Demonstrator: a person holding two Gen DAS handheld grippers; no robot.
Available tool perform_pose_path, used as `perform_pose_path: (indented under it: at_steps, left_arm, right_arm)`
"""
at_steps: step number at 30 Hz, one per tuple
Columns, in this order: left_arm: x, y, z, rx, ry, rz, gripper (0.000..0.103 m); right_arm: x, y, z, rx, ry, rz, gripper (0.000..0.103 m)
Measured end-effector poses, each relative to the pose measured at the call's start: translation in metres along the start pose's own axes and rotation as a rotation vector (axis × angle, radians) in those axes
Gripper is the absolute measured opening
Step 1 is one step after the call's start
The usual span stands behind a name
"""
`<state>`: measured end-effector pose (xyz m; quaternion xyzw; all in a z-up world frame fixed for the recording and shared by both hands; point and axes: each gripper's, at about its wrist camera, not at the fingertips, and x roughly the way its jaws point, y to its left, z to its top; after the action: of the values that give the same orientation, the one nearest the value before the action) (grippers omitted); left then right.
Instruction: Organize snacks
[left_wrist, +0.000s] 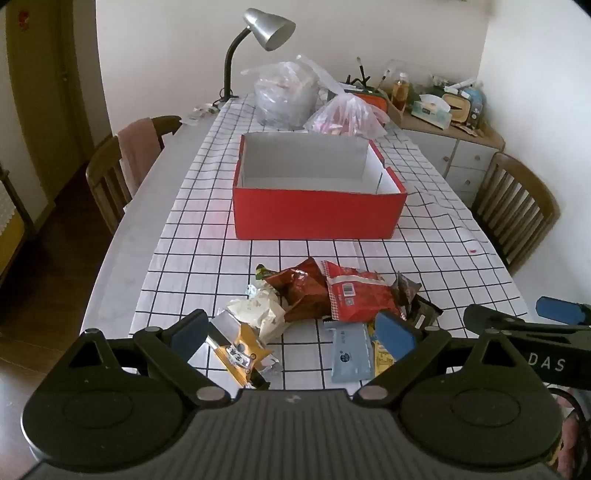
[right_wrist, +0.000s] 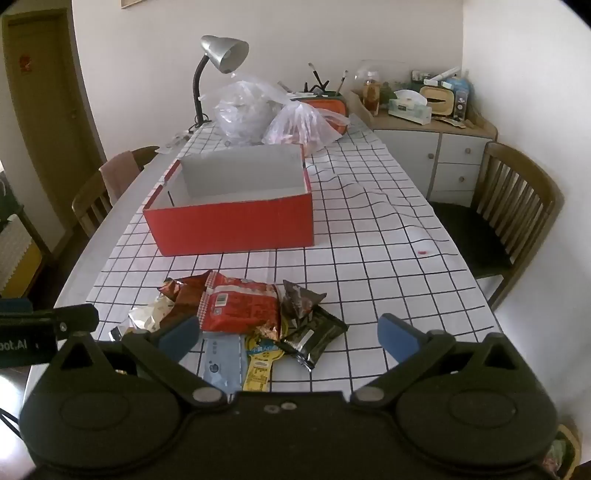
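Observation:
An empty red box (left_wrist: 317, 212) (right_wrist: 236, 225) with a white inside stands mid-table. In front of it lies a pile of snack packets: a red bag (left_wrist: 360, 291) (right_wrist: 240, 304), a brown-red bag (left_wrist: 301, 291), a cream packet (left_wrist: 256, 310), a yellow packet (left_wrist: 242, 354), a light blue packet (left_wrist: 349, 350) (right_wrist: 221, 363) and dark packets (right_wrist: 312, 332). My left gripper (left_wrist: 291, 332) hangs open just above the near side of the pile, touching nothing. My right gripper (right_wrist: 288, 334) is open too, over the pile's right part, with nothing gripped.
The table wears a white grid cloth (left_wrist: 207, 236). Behind the box are two plastic bags (left_wrist: 288, 92) (left_wrist: 345, 118) and a desk lamp (left_wrist: 258, 33). Wooden chairs (left_wrist: 114, 173) (right_wrist: 517, 206) flank the table. A cluttered cabinet (right_wrist: 436, 147) stands at the back right.

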<state>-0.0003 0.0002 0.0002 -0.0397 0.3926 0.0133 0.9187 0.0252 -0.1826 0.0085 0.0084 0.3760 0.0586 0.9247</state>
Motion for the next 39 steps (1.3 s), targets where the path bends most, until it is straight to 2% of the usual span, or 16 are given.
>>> perform_pose_path:
  at_steps: [39]
  left_arm:
    - [-0.016, 0.005, 0.001, -0.015, -0.072, -0.029, 0.098]
  right_arm:
    - [-0.019, 0.002, 0.002, 0.033, -0.104, 0.034, 0.103]
